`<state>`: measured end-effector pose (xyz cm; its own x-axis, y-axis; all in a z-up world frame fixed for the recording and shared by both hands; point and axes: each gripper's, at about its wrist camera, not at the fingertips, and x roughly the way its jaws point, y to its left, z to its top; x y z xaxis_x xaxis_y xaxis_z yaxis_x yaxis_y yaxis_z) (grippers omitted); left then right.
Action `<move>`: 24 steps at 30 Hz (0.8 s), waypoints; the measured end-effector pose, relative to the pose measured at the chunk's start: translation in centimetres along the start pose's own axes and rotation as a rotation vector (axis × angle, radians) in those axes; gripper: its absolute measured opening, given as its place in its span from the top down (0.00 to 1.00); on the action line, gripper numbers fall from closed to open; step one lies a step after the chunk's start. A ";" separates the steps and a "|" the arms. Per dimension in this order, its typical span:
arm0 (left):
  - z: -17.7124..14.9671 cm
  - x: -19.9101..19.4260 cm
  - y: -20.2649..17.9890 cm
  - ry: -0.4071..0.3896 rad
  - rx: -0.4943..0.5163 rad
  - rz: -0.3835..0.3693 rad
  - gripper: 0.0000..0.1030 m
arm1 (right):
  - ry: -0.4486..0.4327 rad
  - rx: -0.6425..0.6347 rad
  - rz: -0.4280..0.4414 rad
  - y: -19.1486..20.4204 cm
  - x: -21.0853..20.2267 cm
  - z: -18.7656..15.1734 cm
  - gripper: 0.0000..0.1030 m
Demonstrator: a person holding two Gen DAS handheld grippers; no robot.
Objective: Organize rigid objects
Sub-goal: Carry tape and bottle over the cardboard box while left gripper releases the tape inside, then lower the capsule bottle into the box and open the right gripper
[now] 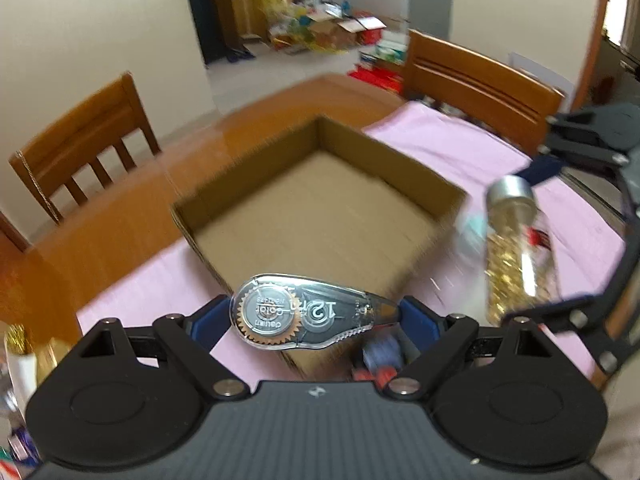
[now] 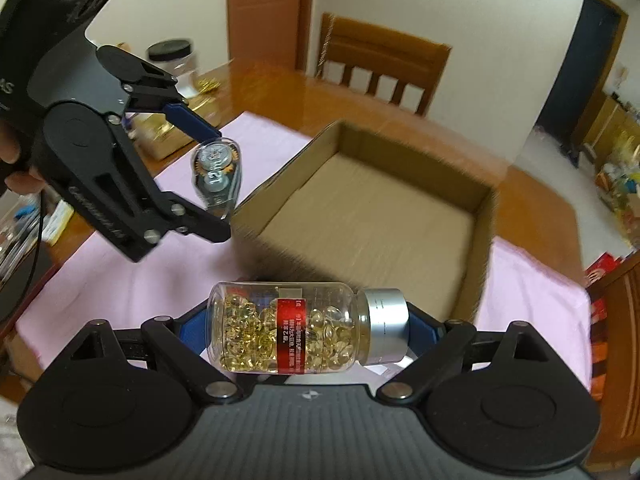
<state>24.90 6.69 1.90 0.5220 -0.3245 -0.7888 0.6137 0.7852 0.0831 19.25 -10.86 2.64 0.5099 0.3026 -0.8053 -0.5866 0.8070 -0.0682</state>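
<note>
Right now my left gripper (image 1: 316,316) is clamped end to end on the correction tape dispenser (image 1: 308,316), flat side up, so it hangs level just over the near edge of the cardboard box (image 1: 320,216). My right gripper (image 2: 308,330) is closed lengthwise on the capsule bottle (image 2: 296,328), one finger on its base and the other on the silver cap (image 2: 386,326), which keeps it lying sideways and, I judge, ready to be lowered flat. From the right wrist view the bottle hangs before the near right corner of the box, above the pink cloth (image 2: 128,280).

Both loads face the same open box, whose floor looks bare, so I reckon each goes inside. The box walls are the main obstacle: each load must clear the rim. My two grippers sit near one another, so they could knock together if both go in at once. Farther off on the wooden table (image 2: 256,88) stands a jar with a dark lid (image 2: 172,60), and wooden chairs (image 1: 84,140) ring the table, none in my path.
</note>
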 end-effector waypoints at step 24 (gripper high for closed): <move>4.3 7.1 4.8 -0.053 -0.284 0.230 0.04 | -0.020 0.070 -0.041 -8.7 5.0 4.0 0.07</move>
<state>34.09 5.90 -0.73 0.6618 -0.1434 -0.7358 0.2913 0.9536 0.0762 29.41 -14.35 1.55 0.5457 0.2780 -0.7905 -0.5197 0.8523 -0.0590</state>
